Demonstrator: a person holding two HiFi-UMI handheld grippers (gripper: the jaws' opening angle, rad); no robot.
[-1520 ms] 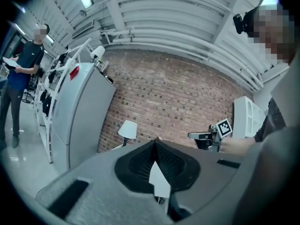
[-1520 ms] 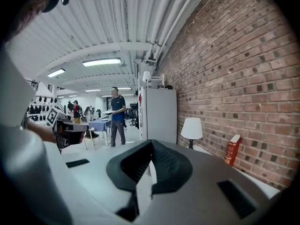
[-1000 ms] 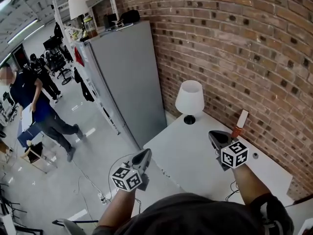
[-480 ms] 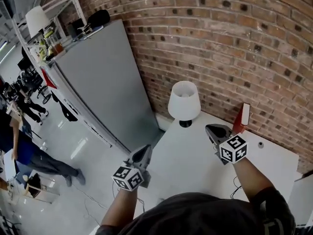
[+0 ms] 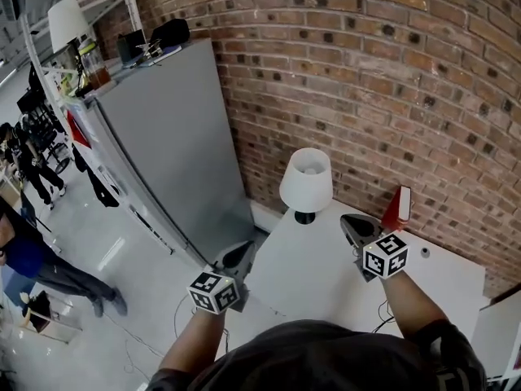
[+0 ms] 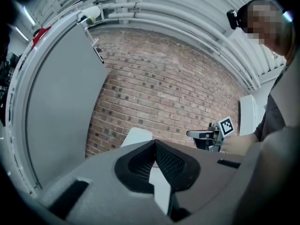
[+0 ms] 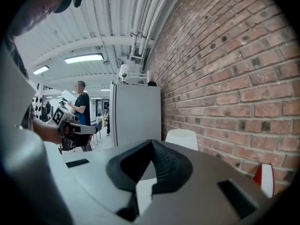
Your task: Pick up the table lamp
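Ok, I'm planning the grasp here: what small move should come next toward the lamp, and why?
Probably open the right gripper and ease it toward the table lamp: its jaws are together and empty, and the lamp stands untouched ahead of it on the white table.

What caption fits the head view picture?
Left gripper and right gripper, both shut, face the white table lamp.

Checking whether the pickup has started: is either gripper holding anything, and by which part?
Nothing is held. The left gripper and right gripper are both shut and empty; the table lamp stands untouched.
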